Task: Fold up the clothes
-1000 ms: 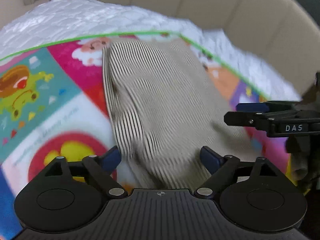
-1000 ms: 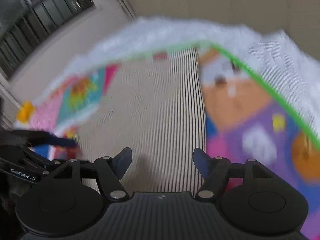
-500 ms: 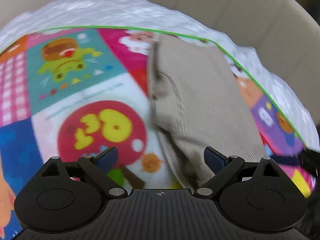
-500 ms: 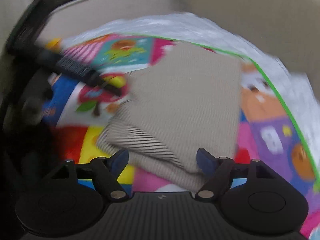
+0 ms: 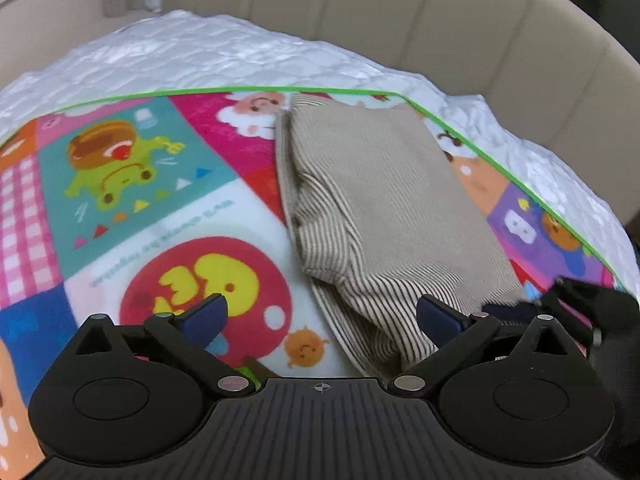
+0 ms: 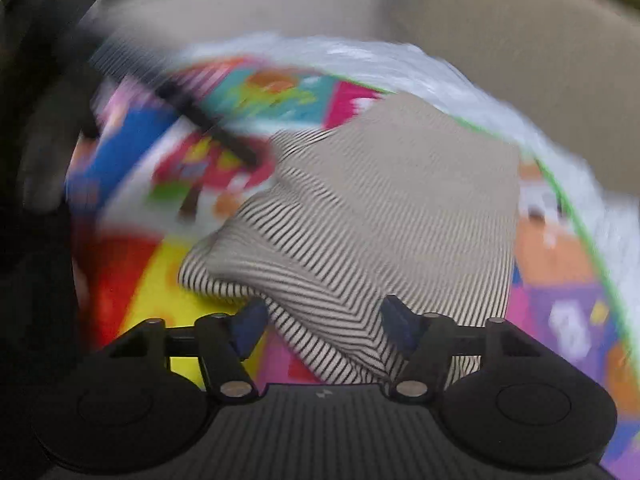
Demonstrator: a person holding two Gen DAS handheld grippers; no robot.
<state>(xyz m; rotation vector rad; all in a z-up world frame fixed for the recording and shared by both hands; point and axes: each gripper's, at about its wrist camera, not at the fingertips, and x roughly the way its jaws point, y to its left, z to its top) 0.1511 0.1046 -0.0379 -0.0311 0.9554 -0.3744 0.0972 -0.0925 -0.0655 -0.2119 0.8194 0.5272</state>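
Note:
A beige garment with thin dark stripes (image 5: 384,204) lies folded on a colourful cartoon play mat (image 5: 152,208). My left gripper (image 5: 322,314) hovers above the garment's near left edge, jaws opening wide, with only the mat and the fabric's edge below the gap. In the blurred right wrist view, the garment (image 6: 384,216) reaches between the fingers of my right gripper (image 6: 323,322). Its jaws are closing and the pads stand apart from the cloth. The right gripper's dark tip (image 5: 576,308) shows at the garment's near right corner. The left gripper (image 6: 192,116) is a dark smear at upper left.
The mat, edged in green (image 5: 248,90), lies on a white quilted bed cover (image 5: 200,52). A beige padded headboard (image 5: 400,8) curves behind the bed. Bare mat stretches left of the garment.
Both grippers have drawn back from the garment, which now lies folded on the mat. The left jaws have spread wider. The right gripper has rolled and its jaws have narrowed.

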